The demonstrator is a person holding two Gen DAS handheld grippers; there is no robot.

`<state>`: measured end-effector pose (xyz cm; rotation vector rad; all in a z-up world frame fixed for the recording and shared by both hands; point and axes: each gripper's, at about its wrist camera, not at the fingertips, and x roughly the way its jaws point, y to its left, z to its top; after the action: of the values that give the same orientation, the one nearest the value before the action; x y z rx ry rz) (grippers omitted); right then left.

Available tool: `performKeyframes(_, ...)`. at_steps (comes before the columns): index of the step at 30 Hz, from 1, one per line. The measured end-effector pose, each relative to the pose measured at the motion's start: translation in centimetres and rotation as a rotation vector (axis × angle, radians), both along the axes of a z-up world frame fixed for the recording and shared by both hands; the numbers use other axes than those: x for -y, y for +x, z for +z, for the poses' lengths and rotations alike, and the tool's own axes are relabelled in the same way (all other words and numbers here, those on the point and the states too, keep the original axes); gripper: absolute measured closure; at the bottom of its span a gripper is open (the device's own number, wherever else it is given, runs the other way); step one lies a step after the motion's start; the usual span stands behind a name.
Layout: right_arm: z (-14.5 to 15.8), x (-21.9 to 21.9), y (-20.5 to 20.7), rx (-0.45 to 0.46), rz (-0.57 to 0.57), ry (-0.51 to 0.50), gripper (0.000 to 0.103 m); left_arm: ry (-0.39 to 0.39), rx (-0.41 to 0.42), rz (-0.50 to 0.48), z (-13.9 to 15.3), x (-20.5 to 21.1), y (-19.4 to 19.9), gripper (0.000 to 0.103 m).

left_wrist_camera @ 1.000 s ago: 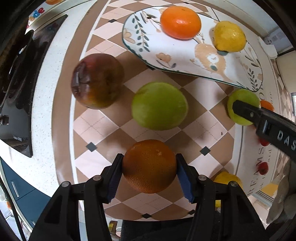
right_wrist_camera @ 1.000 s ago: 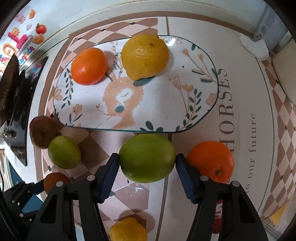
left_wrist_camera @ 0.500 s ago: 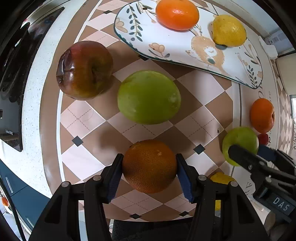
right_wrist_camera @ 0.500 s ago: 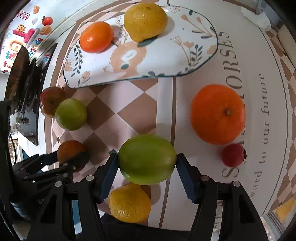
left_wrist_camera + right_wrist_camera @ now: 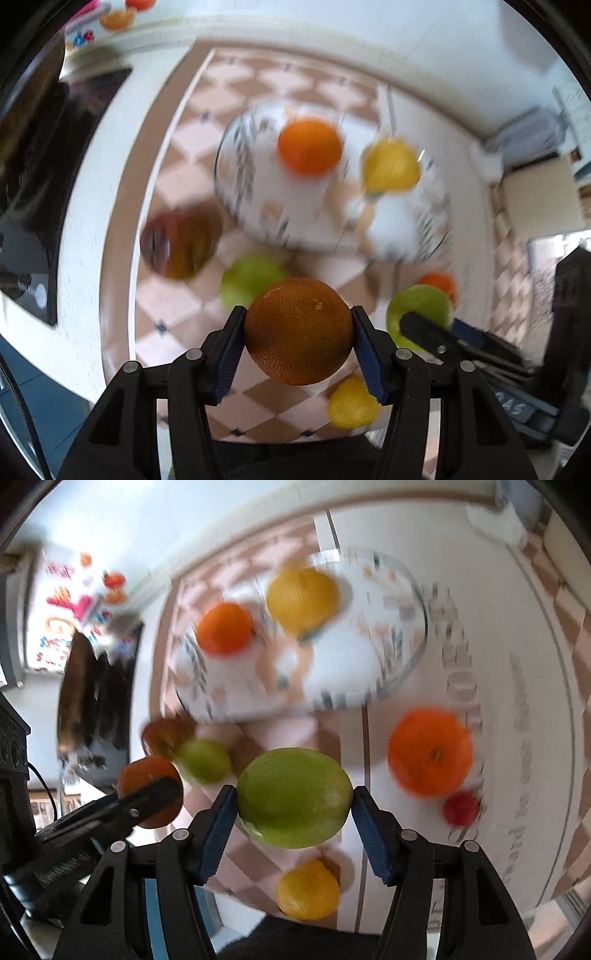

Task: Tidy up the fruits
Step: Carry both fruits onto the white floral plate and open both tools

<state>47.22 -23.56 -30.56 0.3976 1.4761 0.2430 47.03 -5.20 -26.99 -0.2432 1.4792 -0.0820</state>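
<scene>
My left gripper is shut on a dark orange, held clear above the checked mat. My right gripper is shut on a green fruit, also lifted off the counter. Beyond both lies the patterned oval plate with a bright orange and a yellow lemon on it. Left of the right gripper, the left gripper with its orange shows. The right gripper with its green fruit appears at the right of the left wrist view.
On the mat lie a dark red apple, a green fruit, a large orange, a small red fruit and a yellow fruit. A black hob sits at the left.
Both grippers have risen with their fruits; the counter, plate and loose fruits now look smaller and farther below, and both views are motion-blurred.
</scene>
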Motion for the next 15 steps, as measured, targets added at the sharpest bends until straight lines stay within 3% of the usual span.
performKeyframes(4,0.2,0.2,3.8,0.020,0.003,-0.076,0.037,0.027,0.025,0.009,0.8,-0.3,3.8,0.050)
performKeyframes(7,-1.3,-0.1,6.4,-0.022,0.025,-0.128,0.037,0.052,0.001,0.014,-0.4,-1.0,6.5,0.050)
performKeyframes(15,-4.2,-0.2,8.8,-0.071,0.061,-0.187,0.037,0.009,-0.161,0.008,-6.1,-0.1,10.2,0.050)
